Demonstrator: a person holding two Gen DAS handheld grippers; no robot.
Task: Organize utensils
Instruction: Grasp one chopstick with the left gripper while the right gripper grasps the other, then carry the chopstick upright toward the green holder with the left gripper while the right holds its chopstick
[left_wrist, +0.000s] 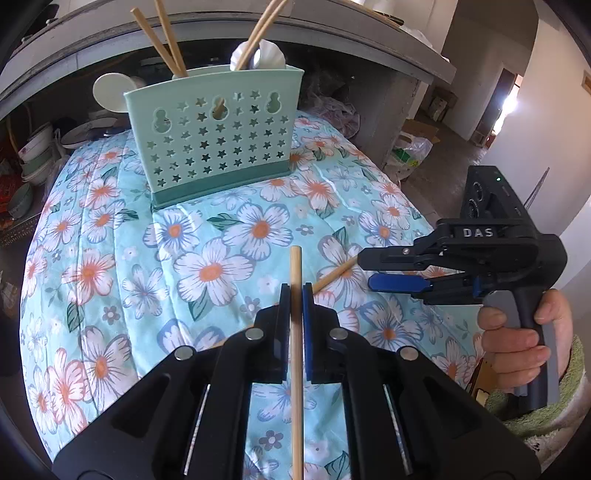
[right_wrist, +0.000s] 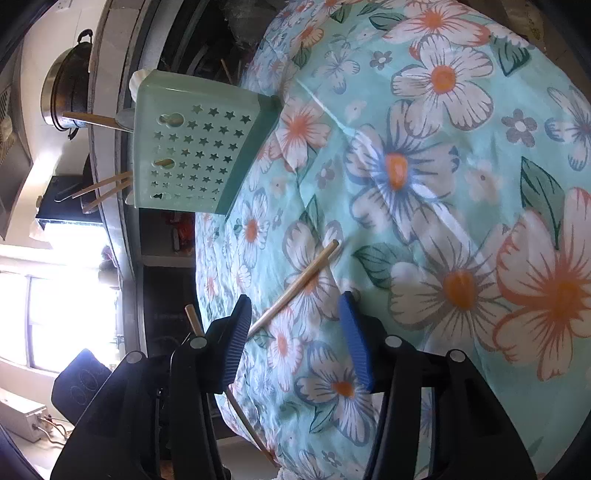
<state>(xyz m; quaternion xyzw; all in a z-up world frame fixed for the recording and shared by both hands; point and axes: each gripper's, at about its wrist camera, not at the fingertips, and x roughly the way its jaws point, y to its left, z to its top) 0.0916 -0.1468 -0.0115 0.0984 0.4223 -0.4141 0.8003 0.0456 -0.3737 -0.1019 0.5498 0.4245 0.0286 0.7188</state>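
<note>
We are clamping the left hand-held gripper (left_wrist: 295, 291) on a pale wooden chopstick (left_wrist: 296, 354), aiming it at the mint-green star-perforated plastic holder (left_wrist: 214, 136). The right hand-held gripper (right_wrist: 295, 314), jaws apart, is straddling the second wooden chopstick (right_wrist: 295, 288) lying on the floral-clothed worktop (right_wrist: 461, 147); we should centre it before squeezing.

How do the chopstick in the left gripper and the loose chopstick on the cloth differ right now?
The held chopstick is pinched between the pads of the shut left gripper and lifted off the floral cloth; the loose chopstick lies flat on the cloth. The loose one sits between the right gripper fingers, which stand apart and do not press it. In the left wrist view the two cross at an angle. Both look like plain, pale wooden sticks.
</note>
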